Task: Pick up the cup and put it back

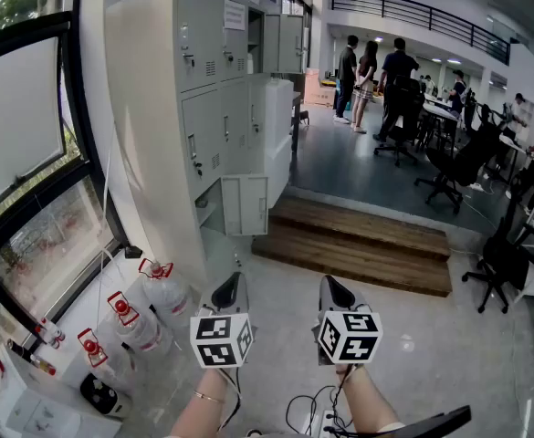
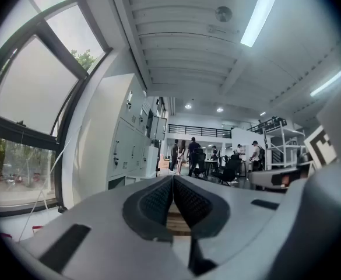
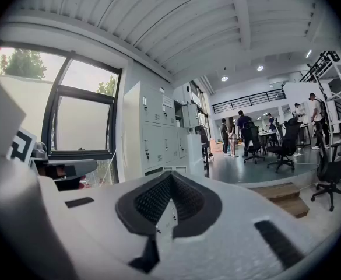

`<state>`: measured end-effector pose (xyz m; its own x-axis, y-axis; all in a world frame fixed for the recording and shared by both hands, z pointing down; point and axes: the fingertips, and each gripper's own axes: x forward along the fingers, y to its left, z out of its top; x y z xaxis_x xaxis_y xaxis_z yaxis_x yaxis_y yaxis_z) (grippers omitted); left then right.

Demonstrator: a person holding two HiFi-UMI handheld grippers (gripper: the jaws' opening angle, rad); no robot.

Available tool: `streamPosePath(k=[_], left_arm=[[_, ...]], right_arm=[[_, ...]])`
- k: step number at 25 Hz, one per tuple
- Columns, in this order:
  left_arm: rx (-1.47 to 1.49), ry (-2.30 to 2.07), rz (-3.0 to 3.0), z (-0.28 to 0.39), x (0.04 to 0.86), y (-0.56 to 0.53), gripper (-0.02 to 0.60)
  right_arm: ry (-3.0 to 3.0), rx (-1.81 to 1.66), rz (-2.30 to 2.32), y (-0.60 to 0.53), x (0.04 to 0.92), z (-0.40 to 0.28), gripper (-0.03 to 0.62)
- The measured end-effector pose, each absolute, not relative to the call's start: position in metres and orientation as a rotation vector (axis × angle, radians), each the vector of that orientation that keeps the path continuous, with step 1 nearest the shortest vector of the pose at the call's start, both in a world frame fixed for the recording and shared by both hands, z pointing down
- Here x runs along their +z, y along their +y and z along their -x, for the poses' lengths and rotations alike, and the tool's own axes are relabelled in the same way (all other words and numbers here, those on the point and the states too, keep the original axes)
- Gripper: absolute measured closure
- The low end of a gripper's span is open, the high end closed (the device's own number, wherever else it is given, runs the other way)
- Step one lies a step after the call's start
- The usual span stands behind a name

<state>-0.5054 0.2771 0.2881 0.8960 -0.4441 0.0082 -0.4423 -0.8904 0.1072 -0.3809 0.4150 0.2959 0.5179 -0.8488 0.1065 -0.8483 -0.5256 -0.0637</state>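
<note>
Left tongs [image 1: 233, 288] and right tongs [image 1: 332, 288], side by side, both pinched closed, empty.

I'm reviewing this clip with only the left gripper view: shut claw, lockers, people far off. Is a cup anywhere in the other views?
Observer: No cup shows in the head view or the right gripper view.
Operator: And the right claw?
Observer: The right claw is shut too, with nothing between its jaws.
Operator: Anything low down that I miss?
Observer: The head view shows red-capped bottles on the floor, left of the left claw.
</note>
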Motion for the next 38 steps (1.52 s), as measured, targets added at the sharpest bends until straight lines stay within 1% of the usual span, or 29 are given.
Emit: streamPosePath(k=[14,23,31,38], left_arm=[[-0.022,-0.684,-2.969,0.499,0.291,0.244,0.571],[0.009,-0.675,-2.957,0.492,0.302,0.217,0.571],[0.061,-0.637,-2.962,0.452,0.317,0.203,0.571],[0.04,-0.644,-2.972,0.382,0.311,0.169,0.571]], right_arm=[[1.521,-0.2,2.693,0.386,0.295,0.369,0.602],[1.47,-0.269,2.716,0.37,0.312,0.363,0.602],[1.425,-0.288,2.732,0.36,0.322,0.328,0.602],[1.428,-0.272,2.723,0.329,0.319,0.258,0.602]])
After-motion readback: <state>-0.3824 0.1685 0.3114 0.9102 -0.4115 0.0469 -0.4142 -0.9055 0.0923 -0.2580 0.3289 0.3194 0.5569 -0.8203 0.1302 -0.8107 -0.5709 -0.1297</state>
